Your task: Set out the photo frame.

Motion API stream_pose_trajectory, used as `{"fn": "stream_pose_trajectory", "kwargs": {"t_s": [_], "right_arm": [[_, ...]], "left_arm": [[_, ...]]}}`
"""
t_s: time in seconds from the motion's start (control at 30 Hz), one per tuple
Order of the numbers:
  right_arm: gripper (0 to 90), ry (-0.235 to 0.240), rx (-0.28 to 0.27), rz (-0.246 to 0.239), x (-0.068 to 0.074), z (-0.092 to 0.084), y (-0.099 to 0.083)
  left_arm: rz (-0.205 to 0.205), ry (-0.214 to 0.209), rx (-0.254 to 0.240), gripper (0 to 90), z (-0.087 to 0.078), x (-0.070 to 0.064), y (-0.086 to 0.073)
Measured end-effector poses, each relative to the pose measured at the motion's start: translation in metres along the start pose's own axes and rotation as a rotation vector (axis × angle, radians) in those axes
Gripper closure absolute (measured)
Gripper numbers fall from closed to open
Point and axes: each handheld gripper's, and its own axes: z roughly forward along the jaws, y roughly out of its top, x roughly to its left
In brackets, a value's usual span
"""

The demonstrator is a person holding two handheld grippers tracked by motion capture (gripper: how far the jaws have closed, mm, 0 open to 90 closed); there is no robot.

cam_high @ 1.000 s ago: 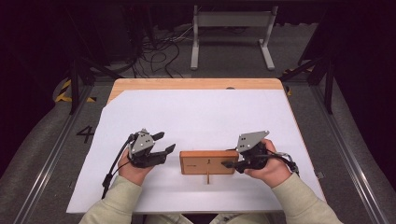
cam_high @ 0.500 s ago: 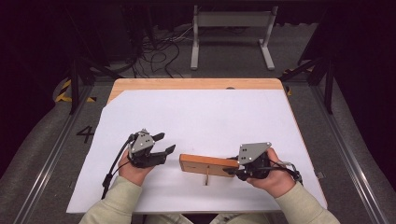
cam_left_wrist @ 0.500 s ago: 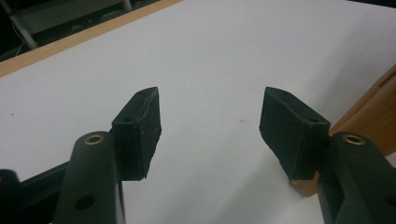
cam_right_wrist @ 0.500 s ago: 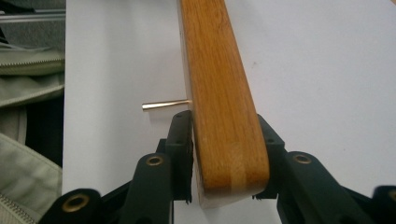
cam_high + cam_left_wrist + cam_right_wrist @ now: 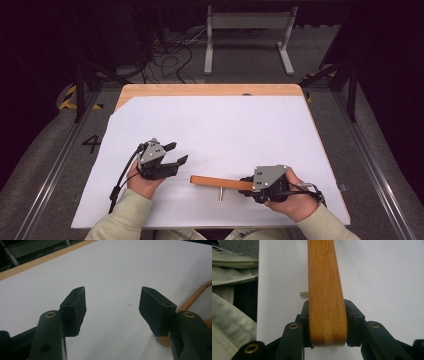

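wooden board [image 5: 220,182] clamped by right gripper [image 5: 248,183]; left gripper [image 5: 175,154] spread; floor "4" [image 5: 92,144]

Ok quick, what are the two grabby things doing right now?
Left gripper: jaws open, holding nothing.
Right gripper: jaws shut on one end of the flat orange-brown wooden board.

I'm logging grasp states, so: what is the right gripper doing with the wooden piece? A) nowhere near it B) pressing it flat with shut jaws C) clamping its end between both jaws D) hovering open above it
C: the right gripper has both jaws pressed against the sides of the wooden piece.
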Motion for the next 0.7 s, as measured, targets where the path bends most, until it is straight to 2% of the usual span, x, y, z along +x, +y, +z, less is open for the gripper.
{"fn": "stream_pose_trajectory", "kwargs": {"t_s": [0.1, 0.2, 0.37, 0.43, 0.57, 0.63, 0.7], "right_arm": [[59.3, 0.003, 0.001, 0.011, 0.005, 0.0, -0.001], [53.1, -0.014, -0.015, 0.041, 0.005, -0.003, -0.004], [51.9, -0.042, -0.032, 0.104, 0.007, -0.013, -0.016], [54.7, -0.06, -0.011, 0.137, 0.009, -0.015, -0.025], [64.3, -0.062, 0.021, 0.2, 0.009, -0.016, -0.041], [67.1, -0.063, 0.027, 0.208, 0.009, -0.016, -0.043], [76.3, -0.049, 0.047, 0.231, 0.01, -0.016, -0.049]], "left_arm": [[0.0, 0.0, 0.001, 38.6, 0.0, 0.0, 0.0], [-0.002, 0.001, 0.0, 38.6, 0.0, 0.0, 0.0], [-0.003, 0.002, 0.001, 38.6, 0.0, 0.001, 0.0], [-0.005, 0.0, 0.001, 38.6, 0.0, 0.001, 0.0], [-0.005, 0.001, -0.003, 38.5, 0.0, 0.001, 0.0], [-0.008, 0.003, -0.003, 38.5, 0.0, 0.001, 0.0], [-0.007, 0.003, 0.001, 38.5, 0.0, 0.002, 0.0]]}}
